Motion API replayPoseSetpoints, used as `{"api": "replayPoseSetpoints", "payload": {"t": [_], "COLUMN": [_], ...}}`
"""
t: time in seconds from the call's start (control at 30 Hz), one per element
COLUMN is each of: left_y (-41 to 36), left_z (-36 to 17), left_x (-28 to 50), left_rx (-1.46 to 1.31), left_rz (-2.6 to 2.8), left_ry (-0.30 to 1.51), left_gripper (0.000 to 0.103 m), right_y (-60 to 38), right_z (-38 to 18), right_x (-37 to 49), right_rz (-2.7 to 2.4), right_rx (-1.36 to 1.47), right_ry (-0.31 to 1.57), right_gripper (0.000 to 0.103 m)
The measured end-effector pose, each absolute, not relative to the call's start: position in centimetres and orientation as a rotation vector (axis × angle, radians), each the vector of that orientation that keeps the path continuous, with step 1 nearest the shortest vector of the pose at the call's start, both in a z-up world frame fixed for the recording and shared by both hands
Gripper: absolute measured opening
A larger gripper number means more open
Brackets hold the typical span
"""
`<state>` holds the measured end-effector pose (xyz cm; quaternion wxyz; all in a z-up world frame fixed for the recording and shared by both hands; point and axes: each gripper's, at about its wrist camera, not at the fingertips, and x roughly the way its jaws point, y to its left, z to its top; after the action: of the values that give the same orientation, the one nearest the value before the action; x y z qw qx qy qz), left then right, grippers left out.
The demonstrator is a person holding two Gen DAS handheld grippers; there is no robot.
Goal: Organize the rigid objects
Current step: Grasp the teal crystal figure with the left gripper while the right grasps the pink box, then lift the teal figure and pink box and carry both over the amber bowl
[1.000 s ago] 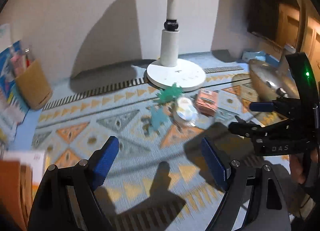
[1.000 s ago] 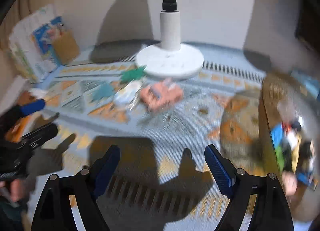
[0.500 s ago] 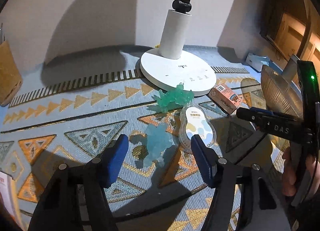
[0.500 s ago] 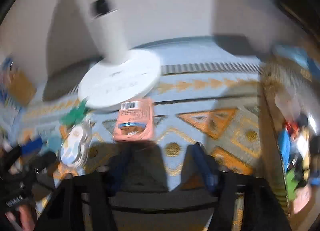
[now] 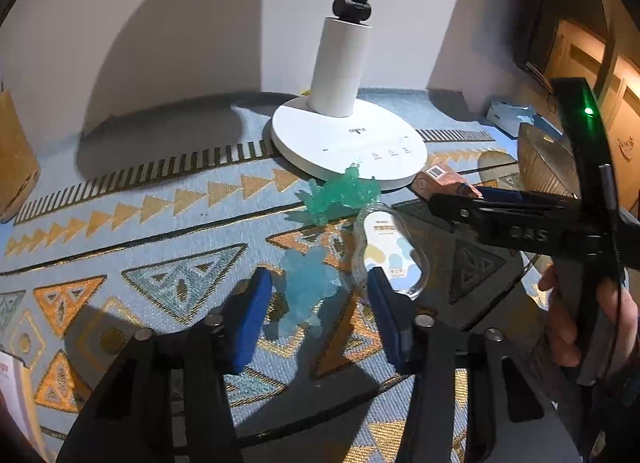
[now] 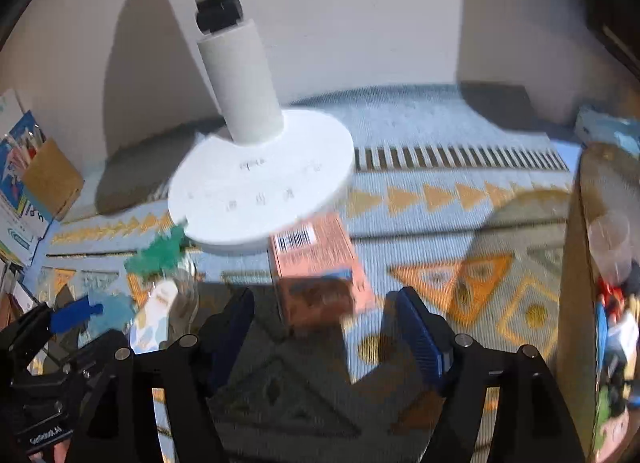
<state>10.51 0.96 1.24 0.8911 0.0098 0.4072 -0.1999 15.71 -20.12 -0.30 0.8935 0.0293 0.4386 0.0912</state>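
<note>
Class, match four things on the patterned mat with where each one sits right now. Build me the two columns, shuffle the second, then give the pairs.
Things
1. pale blue toy
2. green toy
3. orange box
4. clear packet

Places
A. against the front edge of the white lamp base
B. between the open fingers of the left hand-held gripper
C. in front of the open right hand-held gripper
D. just right of the pale blue toy, by the left hand-held gripper's right finger

Pairs: 1-B, 2-A, 3-C, 4-D
</note>
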Motion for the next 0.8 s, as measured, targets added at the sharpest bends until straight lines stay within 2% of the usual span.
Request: {"api": "replayPoseSetpoints", "payload": {"t": [0.07,0.1,0.13,0.17,0.37,0.53,0.8], "left_y": [0.9,0.9,0.8,0.7,0.7,1.5,0.0], "left_z": [1.3,1.2,1.2,1.2,1.4,3.3,4.0], "left_x": [10.4,10.4,10.4,10.4,9.3,4.5,-4.7], "left_rx": [0.018,0.019,0.025,0.036,0.052,-0.010,-0.130], "left_rz": [-0.422,-0.422,-0.413,-0.407,-0.374,-0.349,-0.342], "left_ry": [0.845,0.844,0.845,0.842,0.817,0.773,0.734], "left_gripper": [0.038,0.029,0.023,0.023,0.023,0.023,0.023], "right_y": [-19.6,-19.3,-19.0,-18.7,-18.6,-20.5,-22.7], "right_z": [-0.4,-0.4,-0.3,-0.4,-0.1,0.5,2.4], "right_x": [15.7,15.6,15.5,15.4,14.7,11.3,-1.0], "right_rz": [0.180,0.193,0.191,0.206,0.304,0.384,0.515], "right_rx": [0.028,0.010,-0.008,-0.021,-0.001,0.122,0.118], "right_ry": [0.896,0.891,0.885,0.882,0.864,0.896,0.879], "right_gripper": [0.068,0.056,0.051,0.047,0.045,0.045,0.045]}}
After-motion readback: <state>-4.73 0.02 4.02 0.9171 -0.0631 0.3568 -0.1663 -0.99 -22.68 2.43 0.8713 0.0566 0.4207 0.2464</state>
